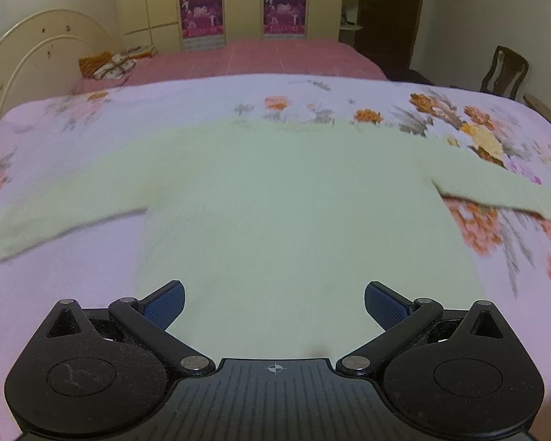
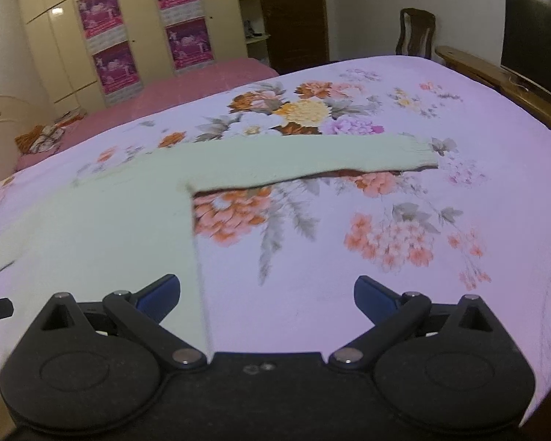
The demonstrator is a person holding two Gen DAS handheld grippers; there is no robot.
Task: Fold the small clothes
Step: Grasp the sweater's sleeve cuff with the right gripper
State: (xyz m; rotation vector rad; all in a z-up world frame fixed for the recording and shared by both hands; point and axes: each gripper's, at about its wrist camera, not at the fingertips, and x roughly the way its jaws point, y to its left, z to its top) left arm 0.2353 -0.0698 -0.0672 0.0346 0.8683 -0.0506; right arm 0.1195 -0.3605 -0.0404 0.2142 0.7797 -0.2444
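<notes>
- Sweater (image 1: 275,198), pale cream-green, is lying flat and spread out on the floral bedspread (image 1: 92,294) of the bed, both sleeves reaching out to the sides.
- Left claw (image 1: 274,303): I am holding it over the lower body of the sweater, jaws standing wide apart, blue pads (image 1: 165,307) gripping nothing.
- Right claw (image 2: 267,296): I am holding it over the sweater's right side edge (image 2: 198,257), which is running between the jaws nearer the left finger; jaws are standing wide apart, nothing clamped.
- Right sleeve (image 2: 312,161) is stretching straight out across the printed flowers, its ribbed cuff (image 2: 420,154) lying flat on the bedspread.
- Second bed (image 1: 268,58) with a pink cover is standing beyond, well apart, in front of a cream wardrobe (image 1: 158,0).
- Wooden chair (image 2: 415,33) is standing by the far wall.
</notes>
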